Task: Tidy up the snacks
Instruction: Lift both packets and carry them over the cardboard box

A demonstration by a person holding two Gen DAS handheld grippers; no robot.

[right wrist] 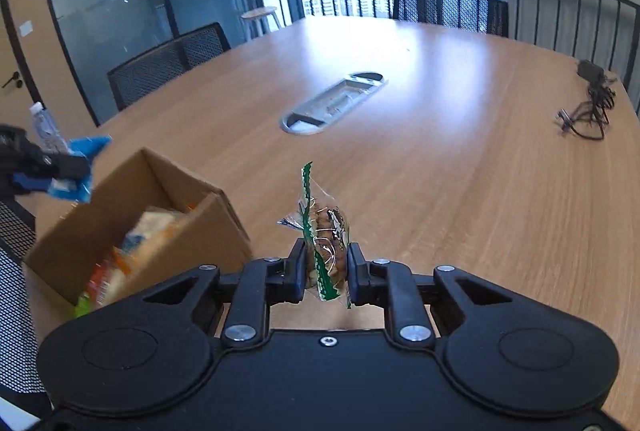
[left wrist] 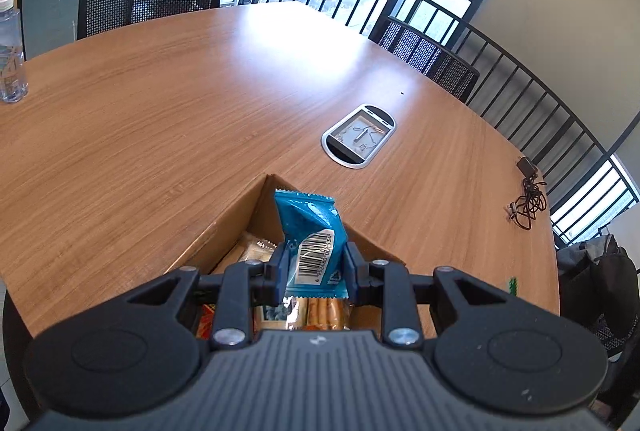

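The left gripper has its fingers clenched on a blue crinkly foil snack packet, held upright directly above the open brown cardboard box. The right gripper is clamped on a clear plastic packet with green serrated edges, brown biscuits showing inside, held in the air just to the right of the box. Both packets look light, soft and slippery; the biscuit one is probably fragile, so a grip across the flat middle suits it better than the thin seal. Inside the box lie more wrapped snacks. Beyond the box, the wooden bench carries a grey oval cable hatch, and farther right a black coiled charger cable.
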